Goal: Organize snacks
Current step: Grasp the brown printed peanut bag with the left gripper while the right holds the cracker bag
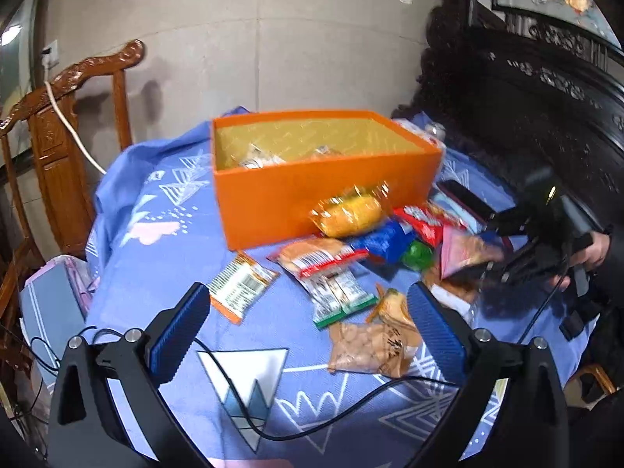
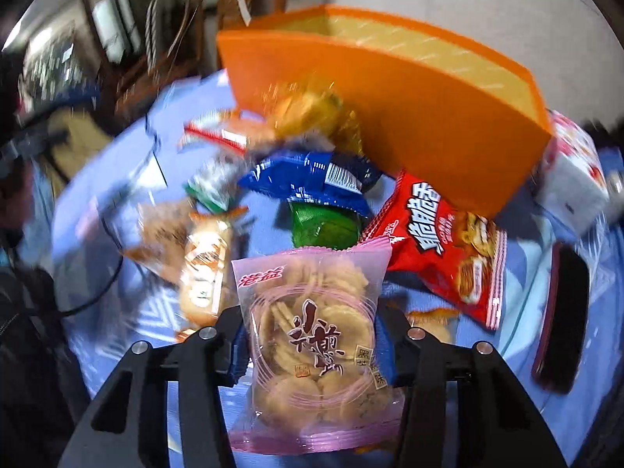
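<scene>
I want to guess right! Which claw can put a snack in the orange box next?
Probably the right claw: it already pinches the pink cracker packet. The left claw is open and empty.

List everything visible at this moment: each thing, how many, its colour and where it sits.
open cardboard box: one, orange, back of cloth, some packets inside
printed cloth: one, blue, covering the surface
pink-edged clear cracker packet: one, between right jaws
red crinkled snack bag: one, beside box
blue foil packet: one, over green packet
yellow cake wrapper: one, against box front
carved wooden chair: one, brown, left
left gripper: open, above loose packets
right gripper: shut on the cracker packet
</scene>
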The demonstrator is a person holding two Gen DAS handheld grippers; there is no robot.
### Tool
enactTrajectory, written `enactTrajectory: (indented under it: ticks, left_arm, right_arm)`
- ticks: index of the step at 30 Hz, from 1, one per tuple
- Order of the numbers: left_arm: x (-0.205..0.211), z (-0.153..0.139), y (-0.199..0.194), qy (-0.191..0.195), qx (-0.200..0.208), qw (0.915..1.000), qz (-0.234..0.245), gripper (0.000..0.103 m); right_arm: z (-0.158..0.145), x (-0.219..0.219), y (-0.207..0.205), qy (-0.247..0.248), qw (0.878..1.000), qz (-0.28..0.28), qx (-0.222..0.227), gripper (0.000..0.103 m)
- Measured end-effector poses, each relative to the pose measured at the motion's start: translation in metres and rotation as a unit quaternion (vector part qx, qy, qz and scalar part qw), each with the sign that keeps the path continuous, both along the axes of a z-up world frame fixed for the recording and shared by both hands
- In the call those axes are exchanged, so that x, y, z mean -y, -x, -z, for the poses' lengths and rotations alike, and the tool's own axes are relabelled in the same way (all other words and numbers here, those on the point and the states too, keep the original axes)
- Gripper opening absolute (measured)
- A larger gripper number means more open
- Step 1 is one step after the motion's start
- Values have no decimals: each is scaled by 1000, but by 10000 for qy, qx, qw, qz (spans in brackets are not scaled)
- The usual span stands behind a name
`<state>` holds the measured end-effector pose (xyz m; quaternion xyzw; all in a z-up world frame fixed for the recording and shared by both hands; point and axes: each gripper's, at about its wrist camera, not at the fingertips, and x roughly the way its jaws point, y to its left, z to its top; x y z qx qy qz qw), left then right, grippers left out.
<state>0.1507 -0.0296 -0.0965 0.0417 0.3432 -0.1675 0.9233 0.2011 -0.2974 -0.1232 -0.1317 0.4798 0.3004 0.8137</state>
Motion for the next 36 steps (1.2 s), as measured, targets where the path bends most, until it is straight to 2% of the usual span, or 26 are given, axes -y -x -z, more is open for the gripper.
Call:
enactTrajectory:
  ticks: [5,8,11,16,20,26,27,28,30,32,34,36]
  left_arm:
    - [25,26,-5,-167,-208,9993,271,99]
    - [37,43,-12,-206,-386,9986,313,99]
    - [48,54,-16,-204,-513,9977,403,99]
    - [62,77,-21,-327,-686,9957,523,99]
    - [73,97,-16,-652,-630,9934,703,99]
    - [76,111,-16,-626,-688,9926,784,98]
    - [76,110,-16,-592,-679,9928,790,96]
    - [75,109,-17,-537,-660,9931,806,89]
    - [74,109,-18,-455,-689,9933,814,80]
    - [73,107,-19,-345,-649,9942,787,75]
    - [72,105,-18,-287,-564,9950,775,63]
    - [70,103,-19,-256,-526,9955,750,58]
  right_arm:
    - [-30,12,30,-681,9956,569,314,51]
    - [-40,12,64,-1040,9916,639,425,51]
    - [-33,13,95,-1101,9902,746,433,51]
    - [-3,11,126,-1275,9832,1305,115,51]
    - [8,12,140,-1435,9776,1542,28,51]
    - [8,7,142,-1531,9749,1616,66,51]
    - [8,7,142,-1544,9746,1619,65,51]
    - [7,7,141,-1592,9735,1640,55,51]
    - [7,8,139,-1658,9715,1691,42,51]
    - [7,9,139,-1648,9712,1723,59,51]
    - [7,9,139,-1646,9704,1769,60,51]
    - [7,9,140,-1654,9695,1809,56,51]
